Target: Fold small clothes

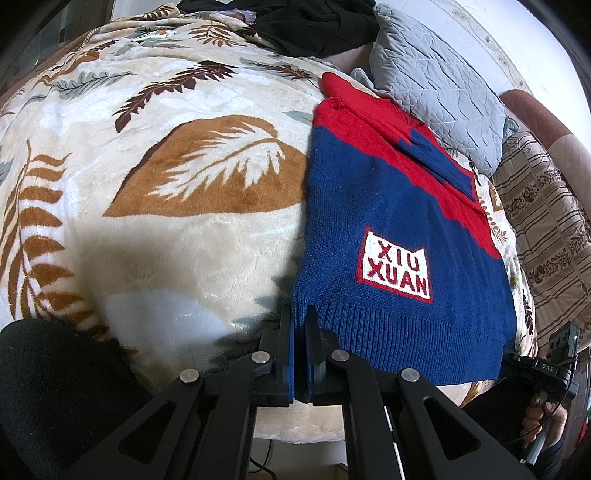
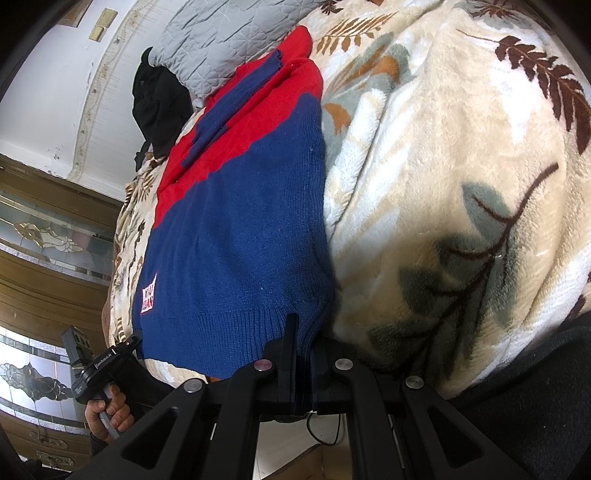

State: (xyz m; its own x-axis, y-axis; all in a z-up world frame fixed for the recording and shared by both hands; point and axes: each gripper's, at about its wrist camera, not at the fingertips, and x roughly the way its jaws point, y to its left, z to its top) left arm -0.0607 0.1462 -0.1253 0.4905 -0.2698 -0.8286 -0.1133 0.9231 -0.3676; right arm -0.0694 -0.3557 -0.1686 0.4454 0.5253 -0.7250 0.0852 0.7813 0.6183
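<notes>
A small knit sweater, navy blue with a red top and a white "XIU XUAN" patch, lies flat on a leaf-print fleece blanket. Its sleeves are folded in over the red part. My left gripper is shut on the ribbed hem at the sweater's near left corner. In the right wrist view the sweater runs away from me, and my right gripper is shut on the hem at its near right corner. Each gripper shows at the edge of the other's view, left and right.
A grey quilted pillow lies just beyond the sweater's collar. Black clothing is piled at the far edge of the bed. A striped brown cover lies to the right. The blanket's near edge drops off just under both grippers.
</notes>
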